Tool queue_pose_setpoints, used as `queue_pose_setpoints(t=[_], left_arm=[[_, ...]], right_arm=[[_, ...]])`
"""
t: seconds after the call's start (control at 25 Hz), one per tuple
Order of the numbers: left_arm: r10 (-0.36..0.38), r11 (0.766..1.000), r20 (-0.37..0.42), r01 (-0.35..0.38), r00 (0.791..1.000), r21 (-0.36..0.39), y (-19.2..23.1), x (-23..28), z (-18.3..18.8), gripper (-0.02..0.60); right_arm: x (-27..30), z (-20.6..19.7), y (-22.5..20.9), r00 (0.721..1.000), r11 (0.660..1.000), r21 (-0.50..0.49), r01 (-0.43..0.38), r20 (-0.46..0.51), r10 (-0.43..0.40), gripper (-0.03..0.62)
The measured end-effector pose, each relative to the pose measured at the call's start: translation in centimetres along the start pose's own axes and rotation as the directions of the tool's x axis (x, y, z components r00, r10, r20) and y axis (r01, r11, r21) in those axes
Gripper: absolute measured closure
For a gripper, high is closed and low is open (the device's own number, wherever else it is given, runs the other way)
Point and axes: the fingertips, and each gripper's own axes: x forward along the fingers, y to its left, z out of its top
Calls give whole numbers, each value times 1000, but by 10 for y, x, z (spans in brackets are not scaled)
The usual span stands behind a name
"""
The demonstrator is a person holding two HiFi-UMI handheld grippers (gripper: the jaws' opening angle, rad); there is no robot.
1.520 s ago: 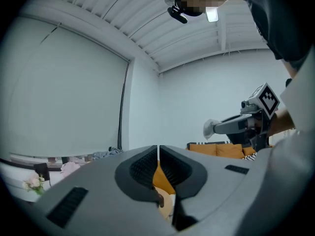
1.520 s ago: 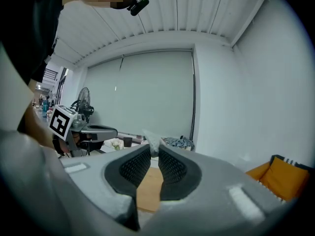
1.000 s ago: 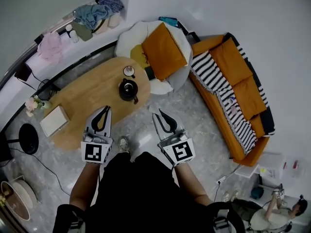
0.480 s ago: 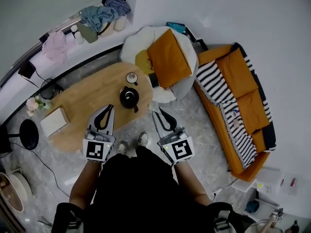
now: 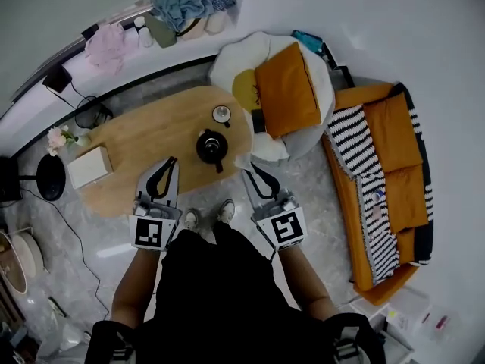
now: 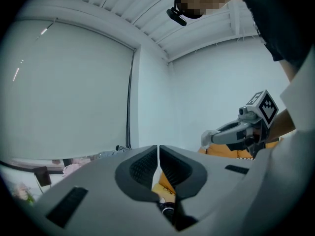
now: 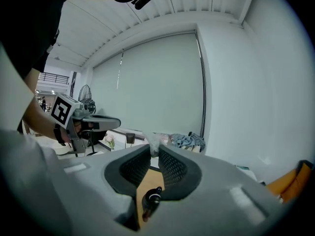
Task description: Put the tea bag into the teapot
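Observation:
A black teapot (image 5: pixel 211 147) with its lid on stands on the near right part of the oval wooden table (image 5: pixel 144 139). My right gripper (image 5: pixel 247 174) hovers just off the table's right edge, right of the teapot, shut on a small white tea bag (image 5: pixel 242 162) that sticks out past its tips. In the right gripper view the tea bag (image 7: pixel 153 142) is pinched at that gripper (image 7: pixel 153 149), and the teapot (image 7: pixel 153 196) shows below through the jaw gap. My left gripper (image 5: pixel 171 162) is shut and empty over the table's near edge, left of the teapot; its own view (image 6: pixel 158 149) shows the jaws together.
A small cup (image 5: pixel 221 114) stands behind the teapot. A white box (image 5: pixel 89 167) and flowers (image 5: pixel 59 137) sit at the table's left end. A round white chair with an orange cushion (image 5: pixel 286 89) is beyond the table, an orange sofa (image 5: pixel 383 180) at the right, a black stool (image 5: pixel 49 177) at the left.
The whole scene has shifted as the person stepped up to the table; both grippers are now nearer the teapot. The jaws look the same as before.

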Motion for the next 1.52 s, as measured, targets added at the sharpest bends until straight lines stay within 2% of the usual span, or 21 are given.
queue_pose_setpoints(t=[0.12, 0.44, 0.56, 0.68, 0.88, 1.24, 1.52], left_arm=[[11, 999, -3, -12, 1000, -41, 0, 8, -10, 563], [36, 998, -56, -38, 998, -44, 2, 31, -61, 563], [49, 995, -76, -56, 996, -85, 5, 35, -79, 563], [55, 994, -95, -64, 994, -88, 10, 37, -101, 563], [62, 993, -123, -74, 990, -94, 17, 41, -132, 563], [46, 994, -149, -60, 988, -93, 22, 58, -175, 563], [24, 994, -163, -41, 986, -98, 12, 70, -202, 563]], right_arm=[[9, -22, -2, 999, 1000, 0, -22, -24, 22, 542], [42, -80, -10, 992, 995, -42, -87, -93, 83, 542], [54, -107, -11, 983, 996, -8, -94, -159, 92, 542], [72, -128, -11, 978, 991, -46, -129, -171, 119, 542], [93, -169, -8, 965, 993, 22, -118, -232, 120, 542], [126, -220, -1, 944, 980, -47, -194, -281, 173, 542], [137, -252, -4, 928, 973, -71, -219, -322, 186, 542]])
